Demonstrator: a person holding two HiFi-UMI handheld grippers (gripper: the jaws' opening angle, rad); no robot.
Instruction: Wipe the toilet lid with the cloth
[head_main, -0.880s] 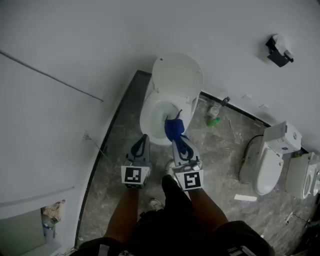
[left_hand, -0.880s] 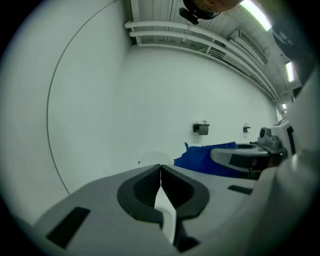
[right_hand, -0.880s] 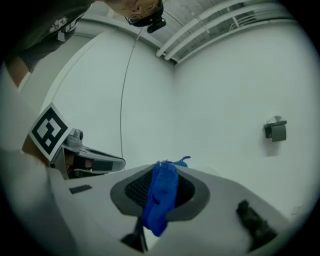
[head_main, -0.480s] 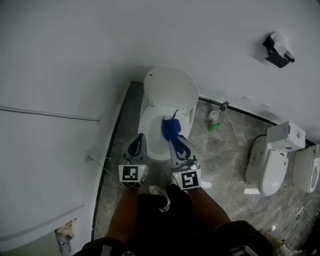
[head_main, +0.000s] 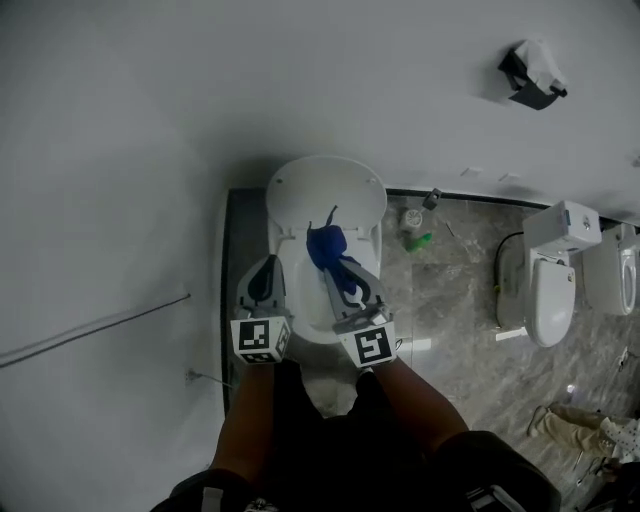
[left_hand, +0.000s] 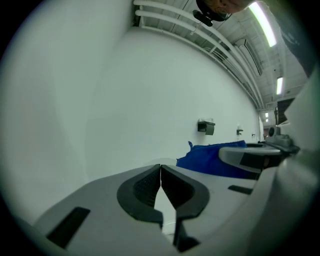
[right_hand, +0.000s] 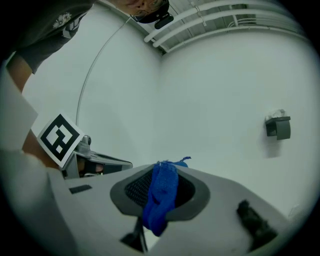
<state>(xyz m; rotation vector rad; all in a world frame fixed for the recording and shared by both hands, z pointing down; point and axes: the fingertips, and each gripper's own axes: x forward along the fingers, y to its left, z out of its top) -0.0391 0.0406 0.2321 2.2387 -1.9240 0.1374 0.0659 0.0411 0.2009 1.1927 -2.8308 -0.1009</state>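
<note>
In the head view a white toilet stands against the white wall with its lid raised upright. My right gripper is shut on a blue cloth, held over the bowl just in front of the lid. The right gripper view shows the cloth bunched between the dark pads. My left gripper hovers over the bowl's left rim, shut with nothing in it; its pads meet in the left gripper view, where the cloth shows at the right.
A dark strip of floor runs along the wall left of the toilet. On the marble floor right of it lie a small bottle and a green item. Other white toilets stand at the right. A paper holder hangs on the wall.
The view has swung round and closer over the toilet. Both grippers have moved forward toward the raised lid, the right one carrying the blue cloth over the bowl.
</note>
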